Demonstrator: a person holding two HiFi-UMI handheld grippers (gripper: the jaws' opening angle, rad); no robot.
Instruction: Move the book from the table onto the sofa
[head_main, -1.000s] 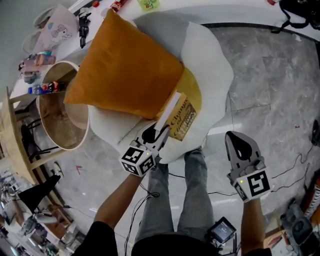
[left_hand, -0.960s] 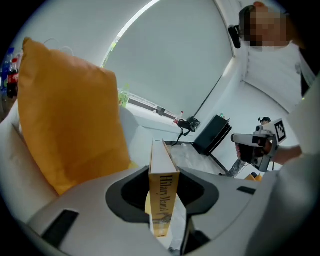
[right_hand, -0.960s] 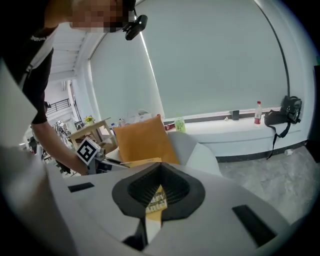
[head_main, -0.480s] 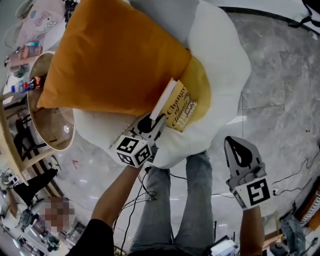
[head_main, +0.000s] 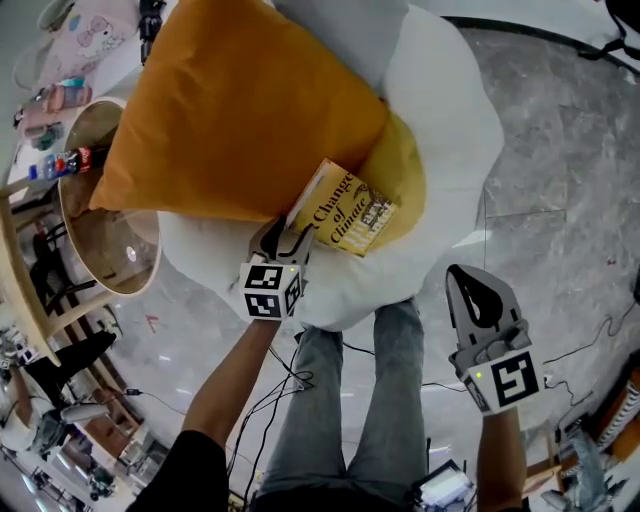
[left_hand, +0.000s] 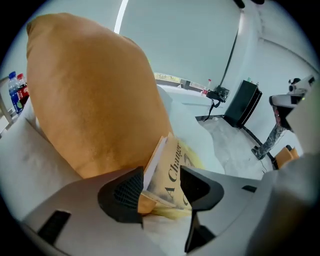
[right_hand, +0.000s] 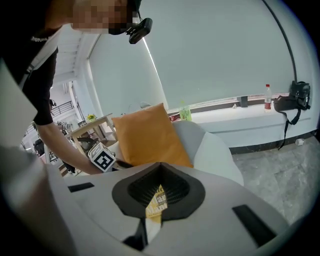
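Note:
The yellow book (head_main: 345, 208) lies on the white sofa (head_main: 440, 90), leaning against the orange pillow (head_main: 230, 110) and partly on a yellow cushion (head_main: 405, 170). My left gripper (head_main: 285, 240) is at the book's near corner. In the left gripper view its jaws (left_hand: 160, 187) are opening, with the book (left_hand: 172, 170) between them and the pads off its cover. My right gripper (head_main: 478, 300) hangs above the floor to the right, away from the sofa, shut and empty. Through its jaws (right_hand: 159, 175) a strip of the book (right_hand: 159, 197) shows.
A round wooden tub (head_main: 100, 230) stands left of the sofa, beside a cluttered table (head_main: 60, 80). The person's legs (head_main: 350, 400) are at the sofa's near edge. Grey marble floor (head_main: 560, 200) lies to the right, with cables (head_main: 600, 330) on it.
The left gripper came down toward the sofa with the book. The book went from standing on its edge to lying flat, and the left jaws spread. The right gripper barely moved.

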